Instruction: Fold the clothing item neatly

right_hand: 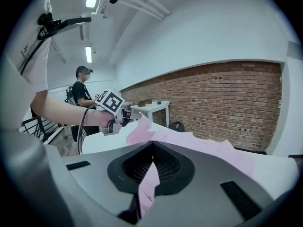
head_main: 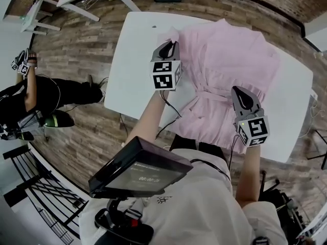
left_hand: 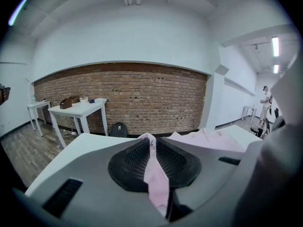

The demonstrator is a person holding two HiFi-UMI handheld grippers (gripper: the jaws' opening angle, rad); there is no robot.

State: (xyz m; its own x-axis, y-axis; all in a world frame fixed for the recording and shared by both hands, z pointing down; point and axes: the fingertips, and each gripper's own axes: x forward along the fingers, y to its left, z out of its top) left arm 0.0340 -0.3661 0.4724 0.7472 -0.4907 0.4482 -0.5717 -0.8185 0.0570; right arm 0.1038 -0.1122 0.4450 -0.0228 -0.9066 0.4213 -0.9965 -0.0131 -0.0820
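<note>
A white table (head_main: 134, 60) carries the pink garment (head_main: 230, 68), spread over its middle. The left gripper (head_main: 169, 48) is closed on the fabric's left edge. The right gripper (head_main: 244, 99) is clamped tight on the near right edge.

head view: above, steeply down on surface (head_main: 133, 60) | both gripper views: low, close, toward brick wall (left_hand: 142, 98) | right one catches left tongs (right_hand: 137, 116)
</note>
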